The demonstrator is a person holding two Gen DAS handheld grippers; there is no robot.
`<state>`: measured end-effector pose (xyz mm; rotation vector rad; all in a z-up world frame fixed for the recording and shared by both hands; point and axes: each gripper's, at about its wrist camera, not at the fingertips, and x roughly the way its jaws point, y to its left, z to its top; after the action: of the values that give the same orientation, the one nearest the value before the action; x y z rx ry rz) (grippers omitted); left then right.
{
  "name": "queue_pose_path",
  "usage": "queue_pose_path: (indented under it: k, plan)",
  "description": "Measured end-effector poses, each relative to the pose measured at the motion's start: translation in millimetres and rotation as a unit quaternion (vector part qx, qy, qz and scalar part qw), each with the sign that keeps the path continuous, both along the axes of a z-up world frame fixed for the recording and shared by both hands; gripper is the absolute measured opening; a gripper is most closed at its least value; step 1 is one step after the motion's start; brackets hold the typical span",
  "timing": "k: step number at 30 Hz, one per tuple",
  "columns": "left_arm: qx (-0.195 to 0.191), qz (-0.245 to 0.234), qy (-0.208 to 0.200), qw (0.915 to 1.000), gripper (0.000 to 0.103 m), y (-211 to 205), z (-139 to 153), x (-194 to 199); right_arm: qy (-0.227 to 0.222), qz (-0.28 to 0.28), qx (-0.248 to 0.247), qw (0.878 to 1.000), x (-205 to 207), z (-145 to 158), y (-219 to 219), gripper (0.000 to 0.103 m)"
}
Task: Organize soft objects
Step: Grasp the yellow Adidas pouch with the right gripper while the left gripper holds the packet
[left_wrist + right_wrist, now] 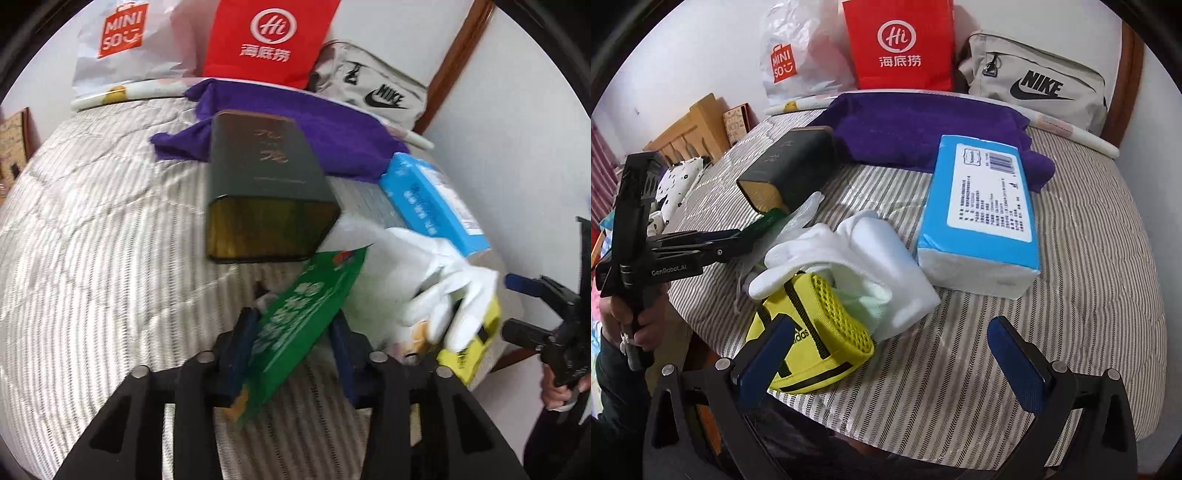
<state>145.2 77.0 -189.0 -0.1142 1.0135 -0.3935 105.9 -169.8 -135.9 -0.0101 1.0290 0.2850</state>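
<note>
The left gripper (291,343) sits lowest in its own view, its blue pads closed on a green packet (306,317) that tilts up between them toward the middle of the bed; the picture is blurred there, so the print on the packet cannot be read. The right gripper (890,354) stands wide with nothing between its pads, its left pad just in front of a yellow pouch (812,339). All of it lies on a bed (1052,295) with a grey and white striped cover. At the far edge, against the wall, stand a white plastic bag (798,62), a red paper bag (901,44) and a grey zip bag (1034,85). In front of them a purple towel (923,125) lies spread out. A blue tissue pack (982,214) lies near the towel's right end, its label up. Left of it a dark box (794,166) lies on its side, its open end toward the camera. Between box and tissue pack lies a heap of soft things: white gloves (857,243) over a pale green cloth (871,306), with thin clear plastic (801,214) beside them. The yellow pouch touches the near side of the gloves. A hand (631,321) holds the left gripper's handle at the left of the right-wrist view.
</note>
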Motion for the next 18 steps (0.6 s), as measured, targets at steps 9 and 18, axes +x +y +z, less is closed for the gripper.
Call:
queue_pose_path:
  k: [9, 18]
  plan:
    - [-0.010, 0.001, -0.004, 0.9999, 0.061, -1.1, -4.6, 7.6, 0.007, -0.004, 0.000, 1.000, 2.4, -6.4, 1.2, 0.103]
    - [-0.013, -0.032, -0.038, 0.9987, 0.011, -18.2, 10.3, 10.1, -0.008, 0.000, 0.012, 1.000, 0.2, -2.2, 0.5, 0.103]
